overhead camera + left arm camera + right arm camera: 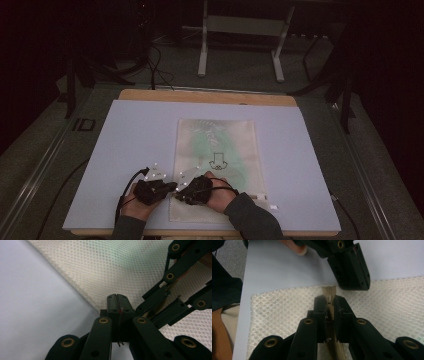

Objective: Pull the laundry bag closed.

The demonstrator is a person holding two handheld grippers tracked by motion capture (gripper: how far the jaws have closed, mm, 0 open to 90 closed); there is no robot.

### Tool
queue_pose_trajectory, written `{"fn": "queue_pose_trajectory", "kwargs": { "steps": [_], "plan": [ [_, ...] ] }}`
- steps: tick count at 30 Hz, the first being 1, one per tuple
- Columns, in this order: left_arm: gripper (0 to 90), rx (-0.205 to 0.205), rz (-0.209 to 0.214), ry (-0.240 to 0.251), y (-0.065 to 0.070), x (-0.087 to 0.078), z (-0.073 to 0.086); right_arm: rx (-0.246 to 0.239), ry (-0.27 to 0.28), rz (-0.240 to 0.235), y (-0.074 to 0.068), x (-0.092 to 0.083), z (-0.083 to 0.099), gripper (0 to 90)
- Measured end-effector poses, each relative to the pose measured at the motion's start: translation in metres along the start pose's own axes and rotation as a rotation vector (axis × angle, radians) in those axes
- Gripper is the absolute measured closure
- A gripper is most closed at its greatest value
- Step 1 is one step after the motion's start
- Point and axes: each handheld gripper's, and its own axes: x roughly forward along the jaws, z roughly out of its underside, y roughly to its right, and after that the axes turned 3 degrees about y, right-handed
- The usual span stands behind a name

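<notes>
A cream mesh bag (pixel 217 145) with something green inside and a small black print lies flat on the pale mat (pixel 125 150). Both hands meet at its near left corner. My left gripper (pixel 173 187) comes in from the left, and its jaws (pixel 117 300) stand shut right on the bag's mesh edge (pixel 100 270). My right gripper (pixel 179 196) points left along the bag's near side, with its jaws (pixel 329 303) shut on the beige zipper (pixel 329 291) that runs between them. In the right gripper view the left gripper (pixel 354 277) sits just past the zipper's end.
The mat covers a wooden table (pixel 200 96). A small white tag (pixel 273 206) sticks out at the bag's near right corner. Beyond the table stand a metal frame (pixel 240 25) and floor cables (pixel 155 70). A dark sleeve (pixel 250 217) crosses the bag's near edge.
</notes>
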Motion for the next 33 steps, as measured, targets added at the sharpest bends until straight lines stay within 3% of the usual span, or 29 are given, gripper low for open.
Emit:
{"fn": "queue_pose_trajectory", "kwargs": {
  "steps": [7, 13, 33],
  "plan": [
    [89.1, 0.010, -0.017, -0.032, 0.0027, 0.0040, 0.0002, -0.001, 0.004, -0.001, -0.0001, 0.0000, 0.0004, 81.8],
    [89.5, 0.038, -0.061, -0.065, 0.0091, 0.0053, -0.0031, -0.004, -0.001, 0.001, -0.0003, -0.0001, 0.0000, 81.9],
    [89.6, 0.044, -0.065, -0.070, 0.0093, 0.0057, -0.0035, 0.008, -0.013, -0.011, 0.0035, -0.0085, 0.0074, 82.3]
  ]
}}
